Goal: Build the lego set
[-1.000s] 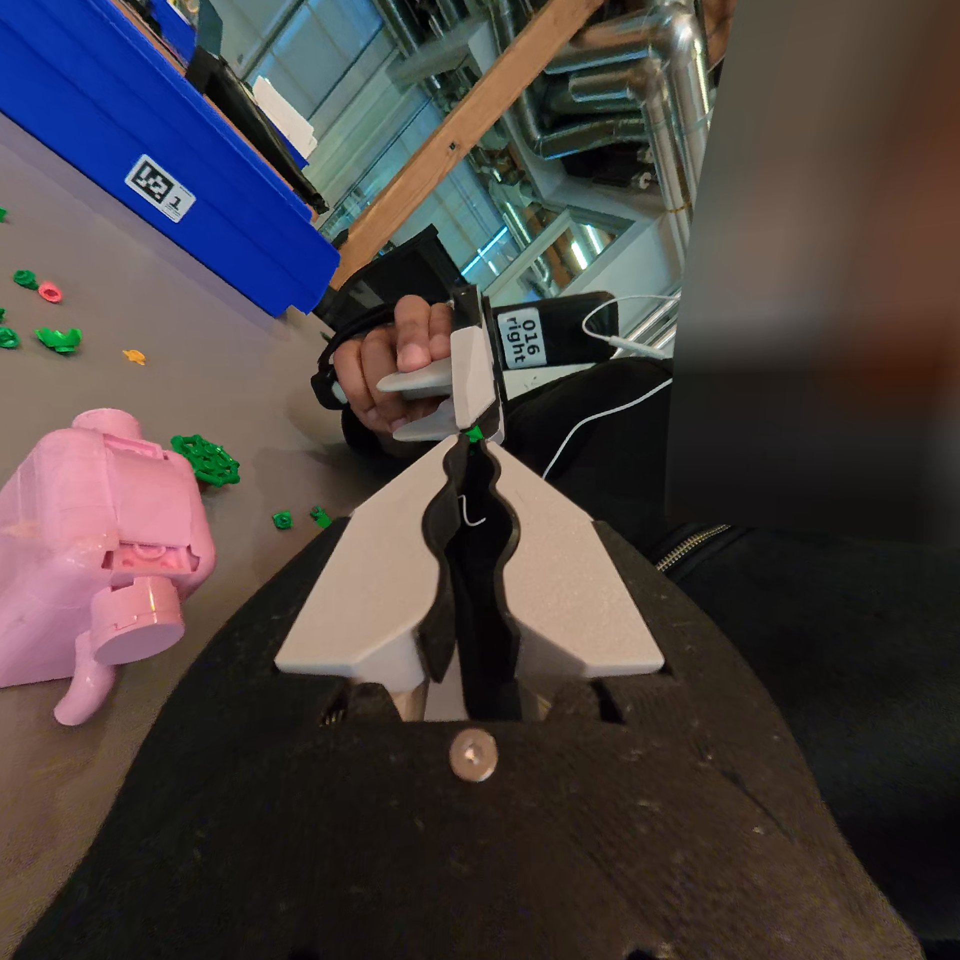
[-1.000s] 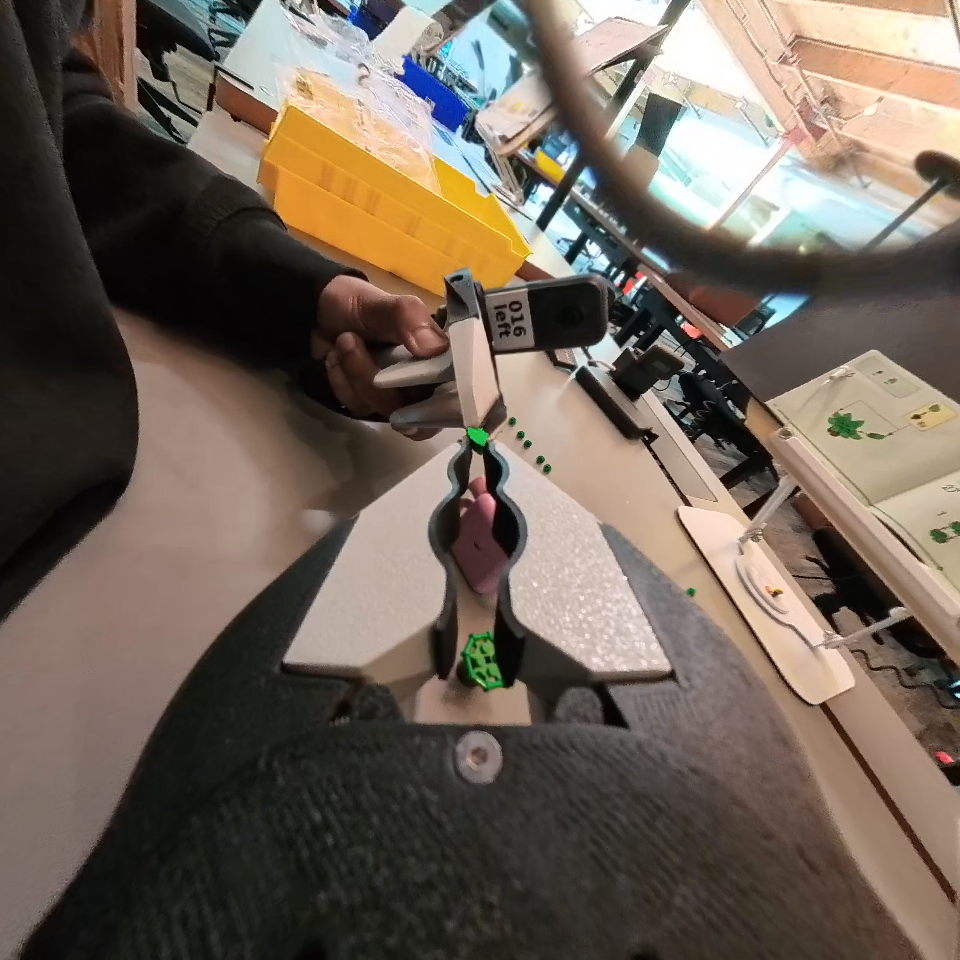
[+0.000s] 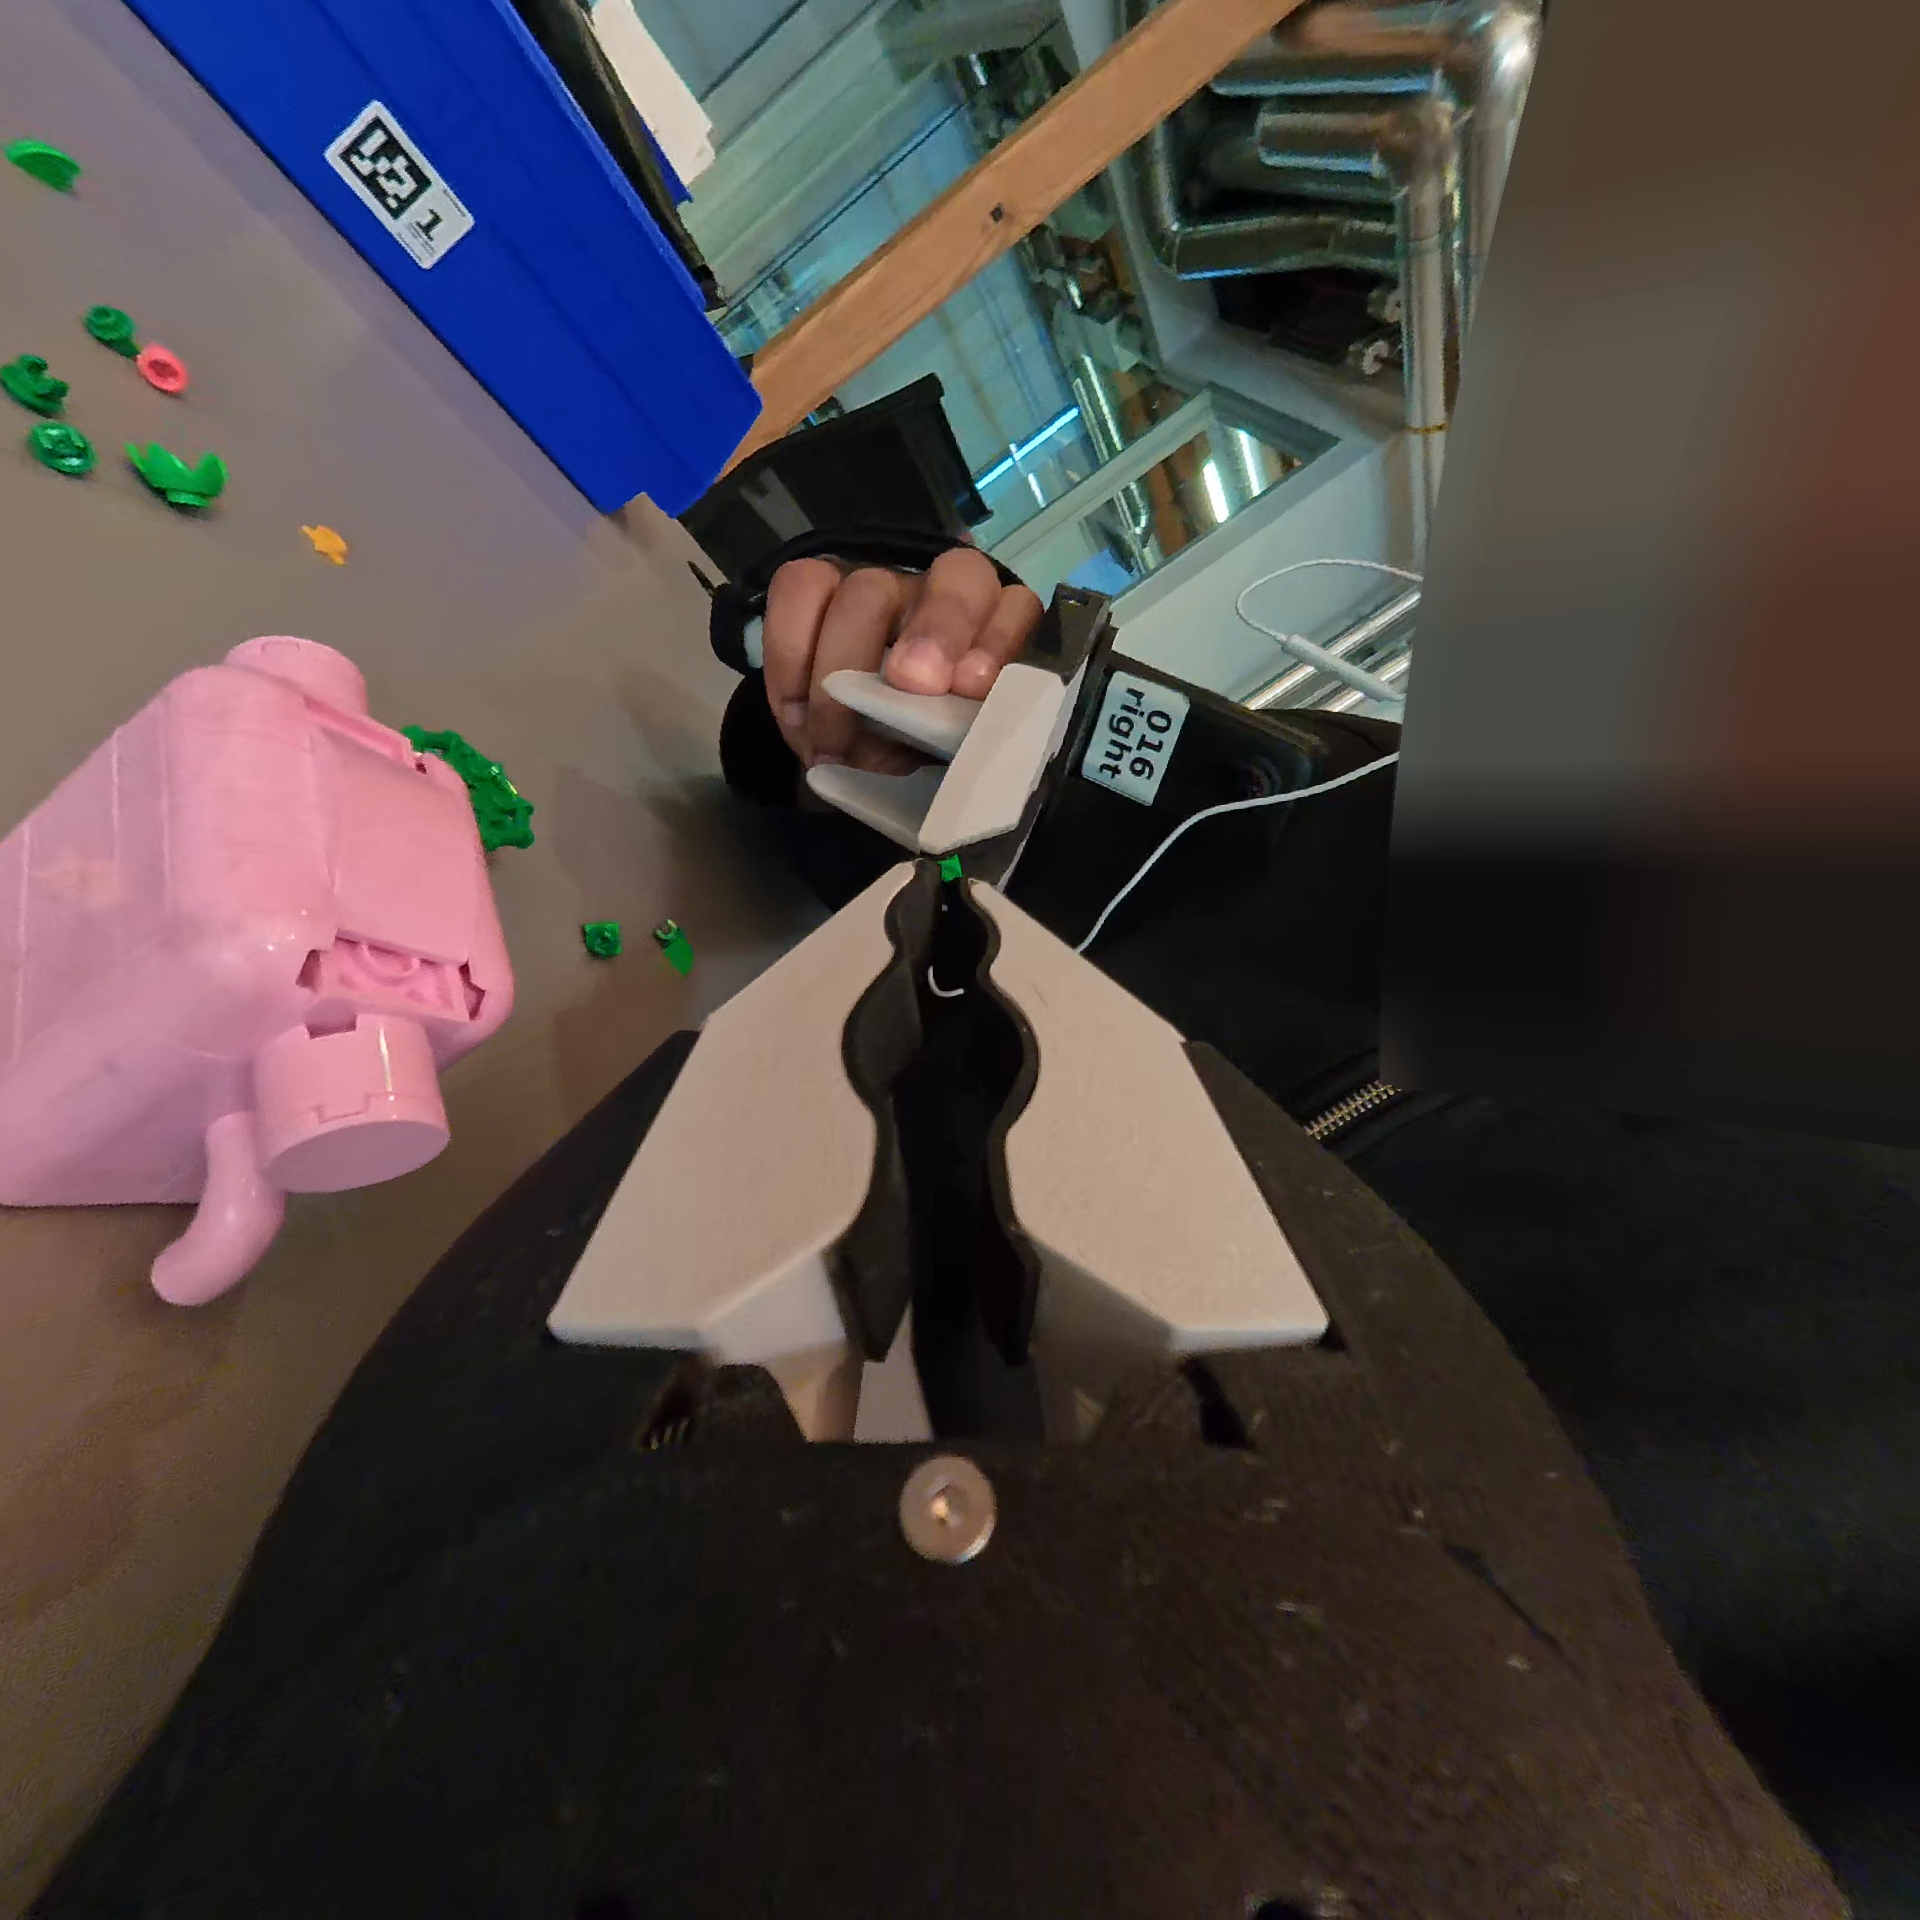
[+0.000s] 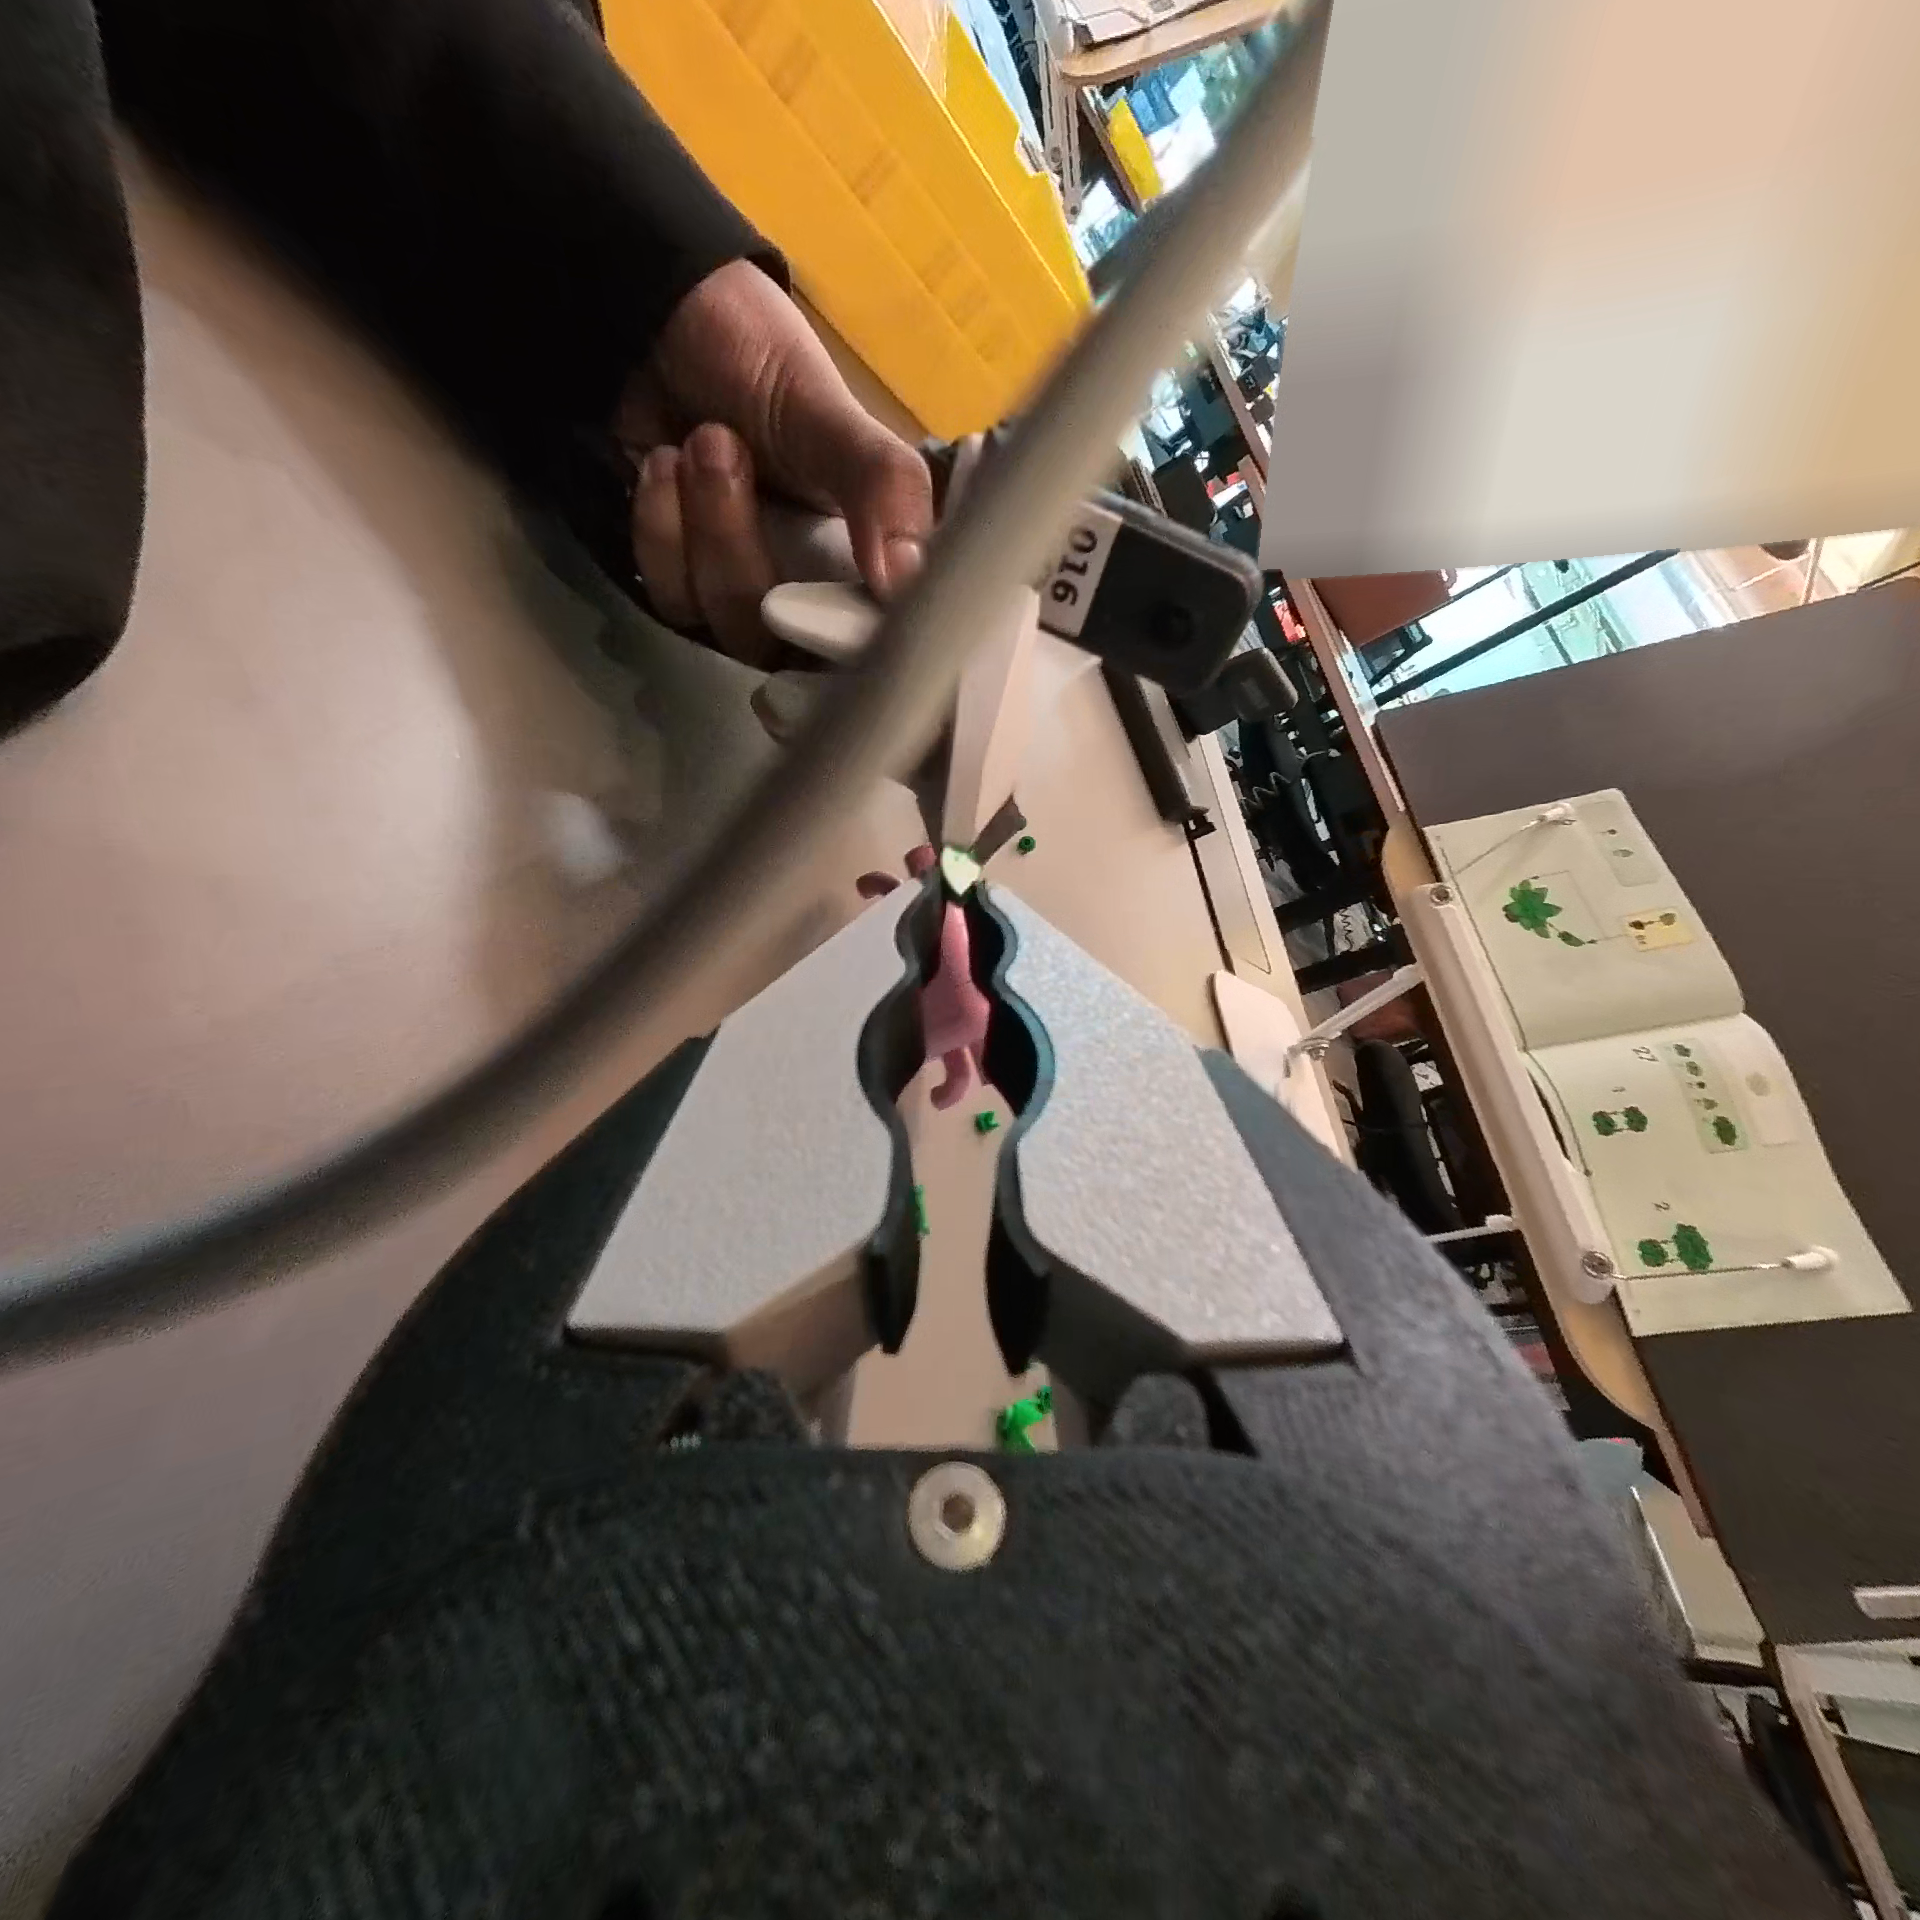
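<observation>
Left wrist view: the left claw (image 3: pixel 940 873) is closed at its tips on a small green lego piece (image 3: pixel 948 869). The right claw (image 3: pixel 961 844) meets it tip to tip from above, its fingers drawn together at the same piece; a hand (image 3: pixel 873 649) squeezes its grey trigger. Whether the right claw actually clamps the piece cannot be determined.

Landmark: the pink lego pig body (image 3: pixel 223 935), lying on the grey table (image 3: pixel 436 623) left of the left claw.
- Touching the pig's far side: a dark green leafy lego piece (image 3: pixel 483 779).
- Between the pig and the left claw: two small green pieces (image 3: pixel 603 938).
- Beyond the pig, toward the blue bin (image 3: pixel 499 208): scattered green pieces (image 3: pixel 171 473), one pink round piece (image 3: pixel 161 369) and one orange piece (image 3: pixel 324 542).

Right wrist view: a blurred cable (image 4: pixel 727 831) crosses the frame. An open instruction booklet (image 4: pixel 1662 1060) stands on a holder at the right.
</observation>
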A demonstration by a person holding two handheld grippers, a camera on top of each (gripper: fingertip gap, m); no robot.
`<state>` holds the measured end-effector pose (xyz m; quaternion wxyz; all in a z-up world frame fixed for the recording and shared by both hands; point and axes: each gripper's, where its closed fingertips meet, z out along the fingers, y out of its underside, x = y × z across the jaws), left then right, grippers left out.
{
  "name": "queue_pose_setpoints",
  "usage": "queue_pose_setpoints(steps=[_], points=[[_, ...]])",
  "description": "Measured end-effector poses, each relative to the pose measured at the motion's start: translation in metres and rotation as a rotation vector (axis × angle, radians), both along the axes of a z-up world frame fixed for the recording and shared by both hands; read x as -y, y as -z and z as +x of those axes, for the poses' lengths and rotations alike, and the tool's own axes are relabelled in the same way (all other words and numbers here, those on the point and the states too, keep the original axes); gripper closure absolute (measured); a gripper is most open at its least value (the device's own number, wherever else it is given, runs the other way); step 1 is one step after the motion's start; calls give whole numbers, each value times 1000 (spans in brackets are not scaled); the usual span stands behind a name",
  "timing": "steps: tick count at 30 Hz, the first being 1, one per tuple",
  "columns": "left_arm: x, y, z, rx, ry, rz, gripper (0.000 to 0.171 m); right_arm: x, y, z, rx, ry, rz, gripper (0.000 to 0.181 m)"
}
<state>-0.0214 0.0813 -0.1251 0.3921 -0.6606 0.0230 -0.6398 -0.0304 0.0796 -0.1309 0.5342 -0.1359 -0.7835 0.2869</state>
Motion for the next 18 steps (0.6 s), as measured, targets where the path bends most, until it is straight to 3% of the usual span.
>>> queue_pose_setpoints(steps=[3, 5, 7, 11, 15, 18], points=[[-1, -2, -2, -71, -27, 64, 171, -1, -4, -3, -25, 13, -38, 178], [-4, -11, -6, -142, -100, 166, 171, -4, -15, -7, -87, 23, -151, 177], [-5, -14, -6, -284, -172, 260, 171, -15, -23, -11, -124, 63, -263, 152], [-7, -15, -11, -586, -307, 405, 171, -40, -23, -16, -9, 117, -547, 152], [-5, -22, -9, -671, -365, 495, 171, -27, -28, -13, 189, -6, -933, 141], [-5, -24, -11, -692, -388, 520, 171, -21, -28, -9, 315, -83, -1113, 139]])
